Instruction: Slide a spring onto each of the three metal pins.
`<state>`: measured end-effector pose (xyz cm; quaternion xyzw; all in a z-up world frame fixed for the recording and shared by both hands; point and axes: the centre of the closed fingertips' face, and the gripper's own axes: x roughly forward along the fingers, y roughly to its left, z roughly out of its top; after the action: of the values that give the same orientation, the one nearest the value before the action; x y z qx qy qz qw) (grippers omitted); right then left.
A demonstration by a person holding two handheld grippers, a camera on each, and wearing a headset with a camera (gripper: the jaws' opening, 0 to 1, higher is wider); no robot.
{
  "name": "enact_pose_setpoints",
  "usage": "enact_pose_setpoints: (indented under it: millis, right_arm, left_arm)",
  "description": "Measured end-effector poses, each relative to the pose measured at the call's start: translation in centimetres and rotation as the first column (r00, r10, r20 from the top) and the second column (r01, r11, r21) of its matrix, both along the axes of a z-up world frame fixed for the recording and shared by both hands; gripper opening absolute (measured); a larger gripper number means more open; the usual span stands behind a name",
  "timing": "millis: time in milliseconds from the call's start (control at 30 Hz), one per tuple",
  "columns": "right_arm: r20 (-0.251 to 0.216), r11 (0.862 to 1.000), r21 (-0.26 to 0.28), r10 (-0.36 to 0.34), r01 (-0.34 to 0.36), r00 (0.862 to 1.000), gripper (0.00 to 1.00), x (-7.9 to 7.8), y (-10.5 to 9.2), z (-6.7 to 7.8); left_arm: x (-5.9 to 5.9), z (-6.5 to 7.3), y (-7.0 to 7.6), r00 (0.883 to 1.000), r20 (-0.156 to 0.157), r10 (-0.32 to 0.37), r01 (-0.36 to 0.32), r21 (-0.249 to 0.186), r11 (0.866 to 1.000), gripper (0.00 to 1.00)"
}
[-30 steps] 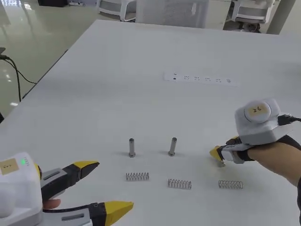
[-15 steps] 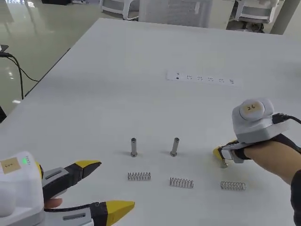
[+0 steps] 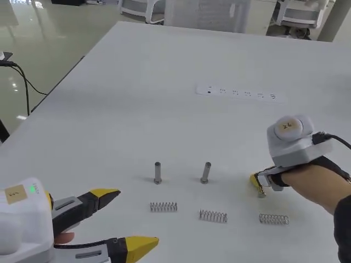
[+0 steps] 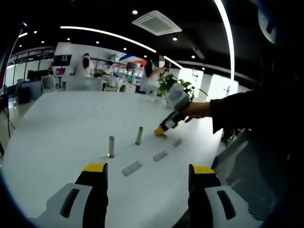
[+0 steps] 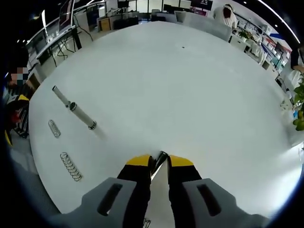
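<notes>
Right hand-held gripper (image 3: pixel 257 182) now steeper.

Left gripper (image 3: pixel 131 218): at 7 o'clock in the head view, jaws spread wide with nothing between them, tips pointing toward 3 o'clock. Right gripper (image 3: pixel 258 182): at 4 o'clock, jaws pinched on a metal pin (image 5: pixel 160 160), tips toward 9 o'clock. Right hand (image 3: pixel 310 179) wraps its body.

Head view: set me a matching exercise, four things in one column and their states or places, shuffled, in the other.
1. left tool
2. right tool
3. middle spring
4. power strip

A. shut on a pin
B. far across the table
C. open, empty
D. lying on its side

Pairs: 1-C, 2-A, 3-D, 4-B
</notes>
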<state>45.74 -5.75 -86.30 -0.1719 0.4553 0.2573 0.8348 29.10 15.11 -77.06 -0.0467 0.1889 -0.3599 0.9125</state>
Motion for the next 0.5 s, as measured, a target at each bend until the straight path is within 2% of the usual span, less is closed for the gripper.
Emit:
enact_pose_setpoints:
  millis: [367, 500]
  right_arm:
    - [-0.047, 0.999, 0.022, -0.036, 0.037, 0.998, 0.07, -0.23, 0.27, -0.06]
    - [-0.048, 0.999, 0.02, -0.031, 0.032, 0.998, 0.05, -0.33, 0.33, -0.05]
  left_arm:
    - [0.01, -0.04, -0.01, 1.0, -0.001, -0.001, 0.001, 0.001, 1.0, 0.63]
    - [0.02, 0.01, 0.0, 1.0, 0.001, -0.001, 0.001, 0.004, 1.0, 0.63]
